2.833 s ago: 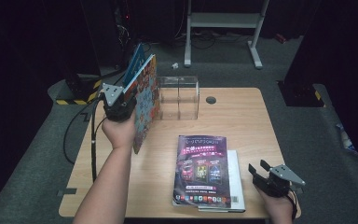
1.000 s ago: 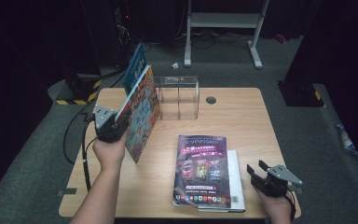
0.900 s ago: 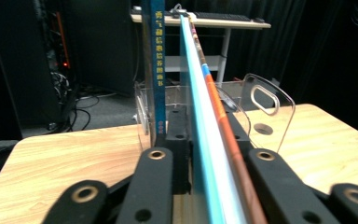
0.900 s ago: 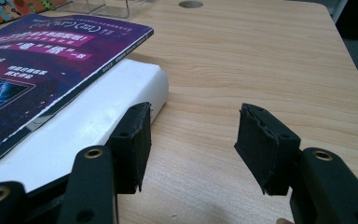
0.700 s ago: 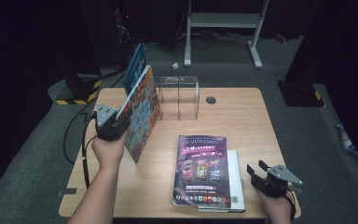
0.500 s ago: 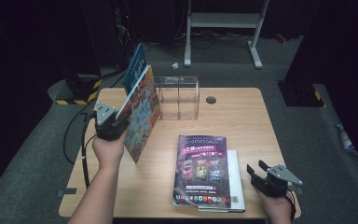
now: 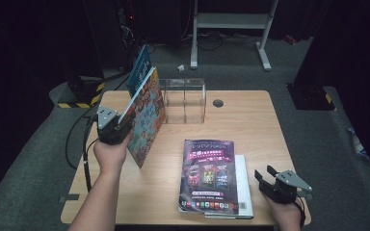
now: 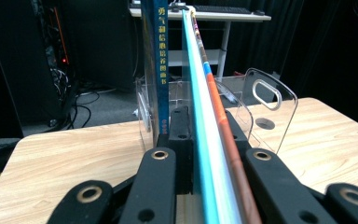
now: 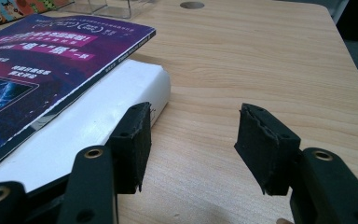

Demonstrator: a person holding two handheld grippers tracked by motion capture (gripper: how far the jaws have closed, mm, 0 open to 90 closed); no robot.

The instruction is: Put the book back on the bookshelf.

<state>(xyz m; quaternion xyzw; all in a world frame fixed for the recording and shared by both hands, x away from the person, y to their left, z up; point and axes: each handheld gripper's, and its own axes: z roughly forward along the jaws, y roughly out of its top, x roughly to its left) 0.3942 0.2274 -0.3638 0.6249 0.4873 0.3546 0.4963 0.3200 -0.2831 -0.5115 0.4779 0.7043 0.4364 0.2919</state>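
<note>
My left claw [image 7: 120,126] pinches a thin, flat book [image 7: 144,122] by its lower edge; glossy cartoon cover, held tilted above the table's [image 7: 250,115] left side, just beside the rack [image 7: 185,100]. The rack is clear acrylic with rounded dividers; a blue-spined book [image 8: 161,70] stands upright in it. My right claw [image 7: 270,178] rests spread and empty at the pale wood-grain table's near right corner, beside a purple magazine [image 7: 209,175] lying on a white book [image 9: 98,121].

Wooden table [image 7: 250,120] under clear acrylic rack [image 7: 185,101], white book [image 7: 243,185] beneath purple magazine [image 7: 209,175].
</note>
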